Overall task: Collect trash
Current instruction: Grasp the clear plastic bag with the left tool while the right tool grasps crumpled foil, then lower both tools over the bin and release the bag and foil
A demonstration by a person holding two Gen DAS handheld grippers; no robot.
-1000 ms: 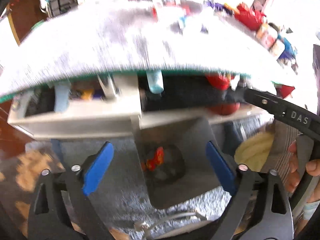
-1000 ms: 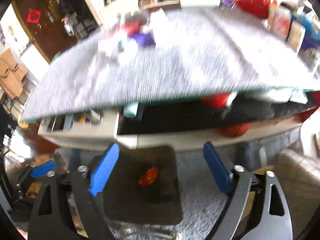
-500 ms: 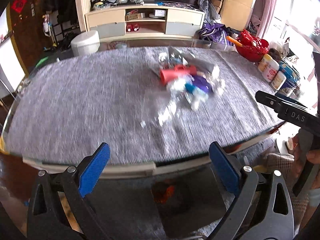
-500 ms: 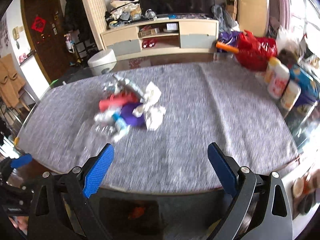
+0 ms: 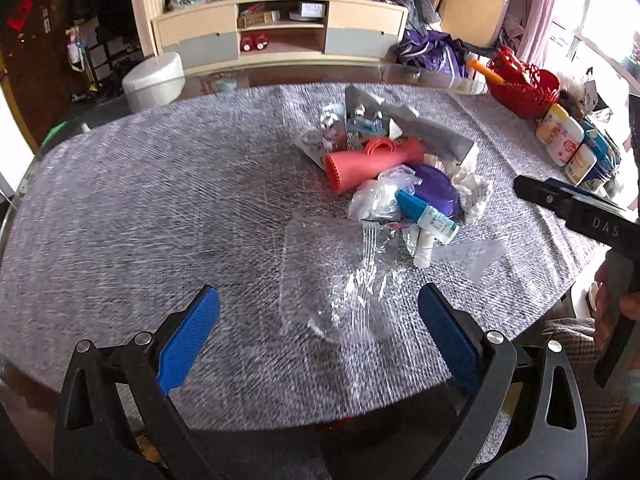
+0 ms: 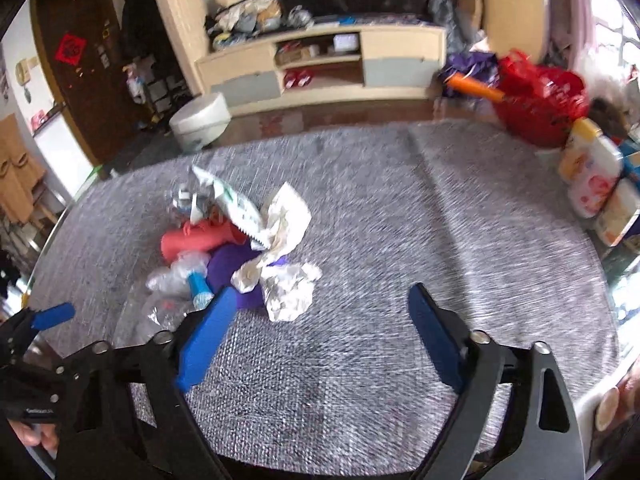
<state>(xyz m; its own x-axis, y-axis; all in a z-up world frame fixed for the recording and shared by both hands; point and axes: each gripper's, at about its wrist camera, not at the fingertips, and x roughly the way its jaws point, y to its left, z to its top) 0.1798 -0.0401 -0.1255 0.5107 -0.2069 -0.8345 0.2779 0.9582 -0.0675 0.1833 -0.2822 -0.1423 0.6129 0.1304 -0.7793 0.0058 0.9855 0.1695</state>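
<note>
A heap of trash lies on the grey table cloth (image 5: 140, 208): a red tube-like piece (image 5: 368, 162), a purple lid (image 5: 434, 190), a silver foil pouch (image 5: 404, 126), crumpled white paper (image 6: 290, 288), a small blue-capped bottle (image 5: 426, 216) and a clear plastic container (image 5: 340, 280). My left gripper (image 5: 318, 320) hovers open just short of the clear container. My right gripper (image 6: 320, 320) is above the cloth to the right of the heap; its jaws are closing with nothing between them. The crumpled paper lies just ahead of its left finger.
A red basket (image 5: 524, 86) and several bottles and cartons (image 5: 564, 140) stand along the table's right edge. Behind the table are a low TV cabinet (image 5: 280, 36) and a white stool (image 5: 154, 80). Each view shows the other gripper at its side.
Both grippers rose from below the table edge, where a dark bin showed, and came over the tabletop toward the trash heap. The right jaws have narrowed a little.
</note>
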